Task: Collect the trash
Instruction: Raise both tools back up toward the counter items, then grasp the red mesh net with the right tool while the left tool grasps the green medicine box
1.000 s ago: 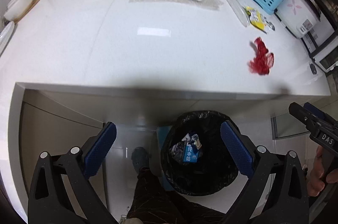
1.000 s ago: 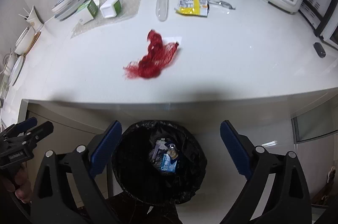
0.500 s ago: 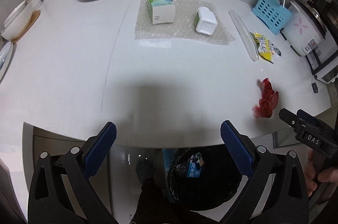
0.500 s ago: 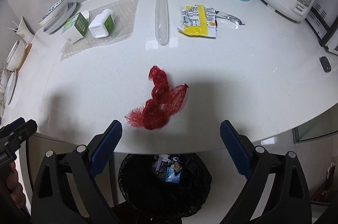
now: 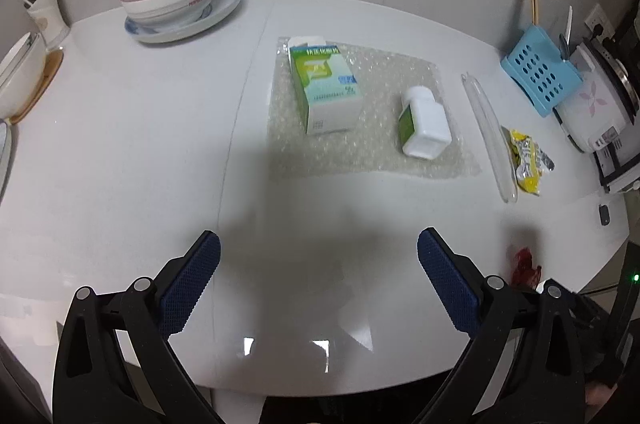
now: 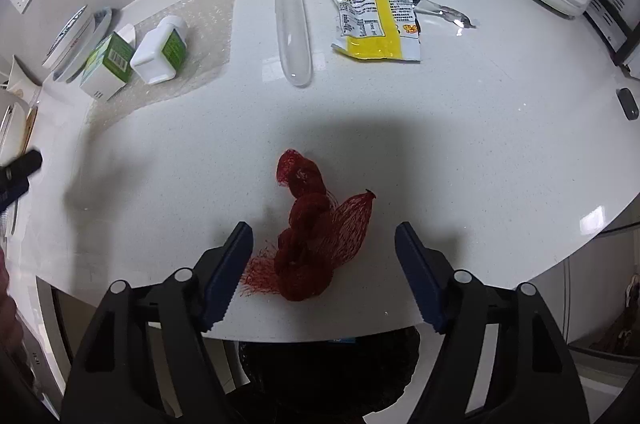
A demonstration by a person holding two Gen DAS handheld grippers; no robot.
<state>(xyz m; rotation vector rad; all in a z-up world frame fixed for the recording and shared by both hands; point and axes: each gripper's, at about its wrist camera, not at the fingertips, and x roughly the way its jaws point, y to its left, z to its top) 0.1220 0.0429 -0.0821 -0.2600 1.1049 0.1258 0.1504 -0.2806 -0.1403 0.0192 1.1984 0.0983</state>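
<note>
Right hand-held gripper (image 6: 324, 264) hangs over the near edge of the white table (image 6: 500, 144), its jaws just narrowed yet clear of the red mesh net (image 6: 316, 244) lying between them. Left hand-held gripper (image 5: 319, 278) is spread wide over bare table, grasping nothing. Farther back lie a clear tube case (image 6: 292, 28), a yellow wrapper (image 6: 376, 24), a green carton (image 5: 326, 90) and a white bottle (image 5: 424, 122).

Both grippers are pointing steeply downward, the left gripper (image 5: 319, 276) standing wide apart, the right gripper (image 6: 324, 252) just narrowing, pads touching nothing.
</note>
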